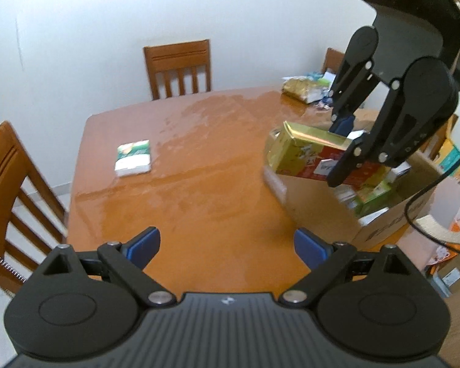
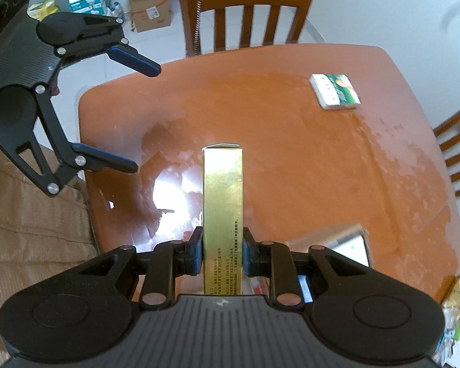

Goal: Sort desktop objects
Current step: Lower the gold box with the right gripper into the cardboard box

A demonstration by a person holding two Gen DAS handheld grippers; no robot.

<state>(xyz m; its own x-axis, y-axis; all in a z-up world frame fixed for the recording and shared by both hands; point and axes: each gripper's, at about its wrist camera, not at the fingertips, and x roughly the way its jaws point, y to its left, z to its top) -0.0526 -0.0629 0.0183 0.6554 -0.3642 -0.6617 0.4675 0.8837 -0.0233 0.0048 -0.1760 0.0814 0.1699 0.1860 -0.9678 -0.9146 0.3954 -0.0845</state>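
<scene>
- Left wrist view: a glossy orange-brown worktop (image 1: 199, 159) fills the frame, with a wooden chair (image 1: 178, 67) at 12 o'clock and another (image 1: 12, 190) at 9 o'clock. A small green-and-white packet (image 1: 133, 158) lies flat toward 10 o'clock, well apart from everything else; a heap of wrappers (image 1: 303, 89) sits at the far edge near 1 o'clock.
- At 3 o'clock an open cardboard box (image 1: 383, 214) stands just beside the worktop's edge, with green and white packets inside.
- The left tool (image 1: 227, 247) hangs released over bare worktop, its blue pads wide apart with nothing between them. The right tool (image 1: 342, 153) reaches down from 2 o'clock, grasping a gold carton (image 1: 303, 150) held tilted above the cardboard box.
- Right wrist view: the right tool (image 2: 222, 253) points steeply down, its pads clenched on both sides of the gold carton (image 2: 223, 196), which juts toward 12 o'clock above the worktop (image 2: 291, 153).
- The green-and-white packet (image 2: 335, 92) lies at 2 o'clock; the left tool (image 2: 144, 116) stands spread at 10 o'clock. More boxes (image 2: 150, 9) clutter the floor at 11 o'clock.
</scene>
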